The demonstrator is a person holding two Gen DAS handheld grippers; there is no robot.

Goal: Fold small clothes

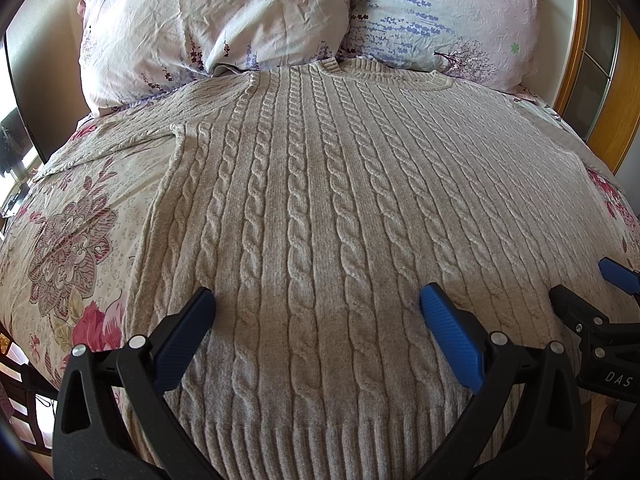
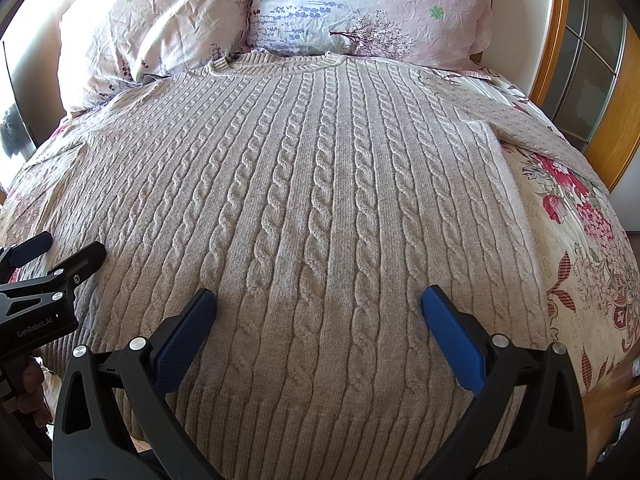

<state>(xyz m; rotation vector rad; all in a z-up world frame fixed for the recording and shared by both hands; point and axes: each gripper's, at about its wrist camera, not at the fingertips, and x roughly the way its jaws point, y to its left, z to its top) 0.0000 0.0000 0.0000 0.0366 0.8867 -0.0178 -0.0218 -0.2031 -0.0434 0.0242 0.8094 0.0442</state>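
A beige cable-knit sweater [image 1: 320,200] lies flat and face up on the bed, collar toward the pillows and ribbed hem toward me; it also fills the right wrist view [image 2: 312,208]. Its left sleeve [image 1: 120,136] and right sleeve [image 2: 532,132] stretch out sideways. My left gripper [image 1: 318,300] is open and empty, hovering above the hem on the sweater's left half. My right gripper [image 2: 318,300] is open and empty above the hem on the right half. Each gripper shows at the edge of the other's view: the right one [image 1: 588,284], the left one [image 2: 68,248].
Two floral pillows [image 1: 212,28] [image 2: 372,8] lie at the head of the bed. A floral bedspread [image 1: 68,240] [image 2: 580,240] covers the bed. A wooden door frame [image 2: 560,40] stands at the right. A dark wooden piece [image 1: 24,380] shows at the lower left.
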